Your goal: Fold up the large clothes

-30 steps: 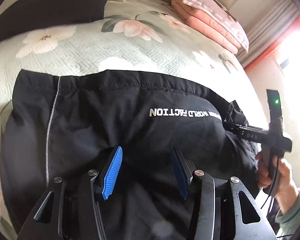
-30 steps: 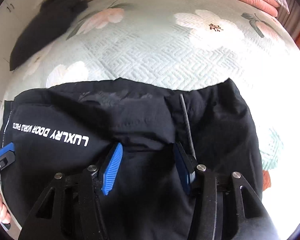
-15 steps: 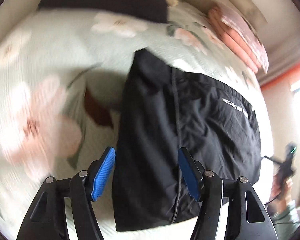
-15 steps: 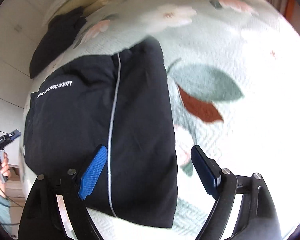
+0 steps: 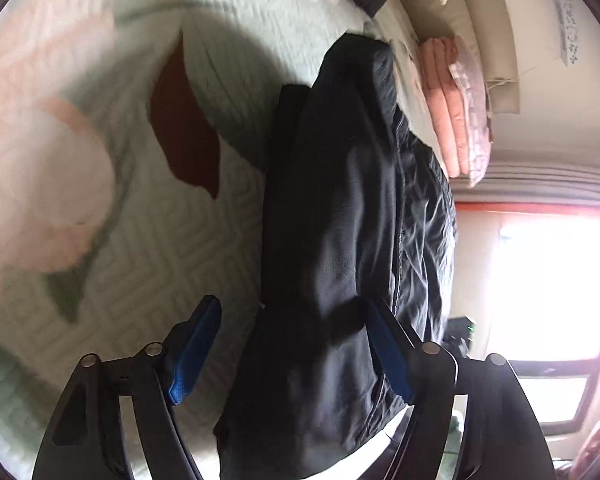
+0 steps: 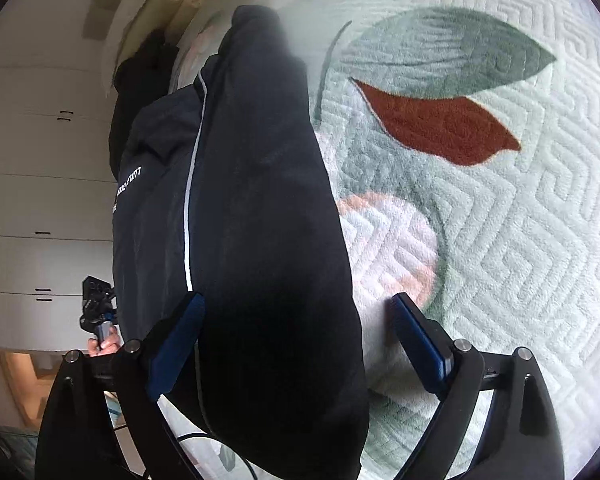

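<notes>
On the bed, a pale green quilted cover (image 6: 500, 240) printed with pink flowers and a rust leaf is spread as the working surface. Across it a folded black garment (image 6: 260, 220), with white piping and white lettering, is laid as a long thick bundle, its long axis running straight away from both cameras. At the head of the bed, a stack of folded pink bedding (image 5: 456, 108) and cream pillows (image 5: 472, 12) is recorded; a second dark garment (image 6: 148, 64) is noted well apart. No container is shown. The left gripper (image 5: 296, 344) is held wide apart, its blue pads straddling one side edge of the bundle, the cloth passing between the jaws unclamped. The right gripper (image 6: 296, 344) is likewise held wide, the opposite side edge lying between its pads, one pad over bare cover. Both ends are judged equally near; a closing of each on its edge is judged the next requirement.
</notes>
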The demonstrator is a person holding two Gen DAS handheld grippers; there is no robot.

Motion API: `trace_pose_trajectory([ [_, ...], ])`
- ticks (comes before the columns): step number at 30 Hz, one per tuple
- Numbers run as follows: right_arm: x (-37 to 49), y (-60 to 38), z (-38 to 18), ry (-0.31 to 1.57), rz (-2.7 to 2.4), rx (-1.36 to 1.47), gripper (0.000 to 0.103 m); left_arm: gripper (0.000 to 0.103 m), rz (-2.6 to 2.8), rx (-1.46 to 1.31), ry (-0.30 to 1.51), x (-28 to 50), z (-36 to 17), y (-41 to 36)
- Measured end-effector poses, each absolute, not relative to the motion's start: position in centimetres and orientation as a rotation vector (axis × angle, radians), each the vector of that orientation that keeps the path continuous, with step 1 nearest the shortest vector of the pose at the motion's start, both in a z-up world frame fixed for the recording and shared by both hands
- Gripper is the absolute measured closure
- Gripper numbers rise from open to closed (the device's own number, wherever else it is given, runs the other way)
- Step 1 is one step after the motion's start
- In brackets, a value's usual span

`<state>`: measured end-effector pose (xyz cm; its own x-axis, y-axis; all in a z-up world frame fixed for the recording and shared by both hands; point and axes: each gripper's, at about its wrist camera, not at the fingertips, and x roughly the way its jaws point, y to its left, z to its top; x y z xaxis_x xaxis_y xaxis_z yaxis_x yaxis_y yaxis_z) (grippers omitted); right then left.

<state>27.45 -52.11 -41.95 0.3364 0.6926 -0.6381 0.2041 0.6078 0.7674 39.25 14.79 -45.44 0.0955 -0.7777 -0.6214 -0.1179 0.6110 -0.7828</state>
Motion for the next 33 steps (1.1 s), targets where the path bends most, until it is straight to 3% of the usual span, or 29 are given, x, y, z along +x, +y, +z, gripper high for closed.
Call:
trace_pose_trajectory([
  [8, 30.0, -52.3, -43.8, 1.161, 0.567, 1.051, 0.0, 0.025, -0.763, -0.983, 1.429, 40.4, -48.7, 12.1],
  [15, 32.2, -48.7, -43.2, 1.193, 0.645, 0.961, 0.001, 0.025, -0.741, -0.979, 1.402, 40.4, -48.6, 10.5],
  [16, 32.4, -47.9, -43.0, 1.21, 0.63, 0.913, 0.009, 0.025, -0.725, -0.977, 1.392, 40.3, -48.5, 10.3],
  [18, 32.7, -46.1, -42.0, 1.225, 0.587, 0.787, 0.013, 0.029, -0.715, -0.975, 1.354, 39.7, -48.0, 10.1],
  [20, 31.7, -46.3, -40.9, 1.176, 0.573, 0.773, 0.037, 0.044, -0.713, -0.976, 1.318, 38.9, -47.7, 10.0],
  [21, 31.0, -46.7, -40.4, 1.151, 0.56, 0.792, 0.043, 0.054, -0.719, -1.0, 1.285, 38.1, -47.3, 10.2],
  [23, 29.6, -47.0, -39.4, 1.112, 0.534, 0.804, 0.06, 0.059, -0.737, -1.026, 1.239, 37.0, -46.4, 10.3],
  [33, 20.7, -44.3, -30.4, 0.994, 0.508, 0.698, 0.065, 0.063, -0.951, -0.918, 1.081, 30.8, -34.7, 6.0],
])
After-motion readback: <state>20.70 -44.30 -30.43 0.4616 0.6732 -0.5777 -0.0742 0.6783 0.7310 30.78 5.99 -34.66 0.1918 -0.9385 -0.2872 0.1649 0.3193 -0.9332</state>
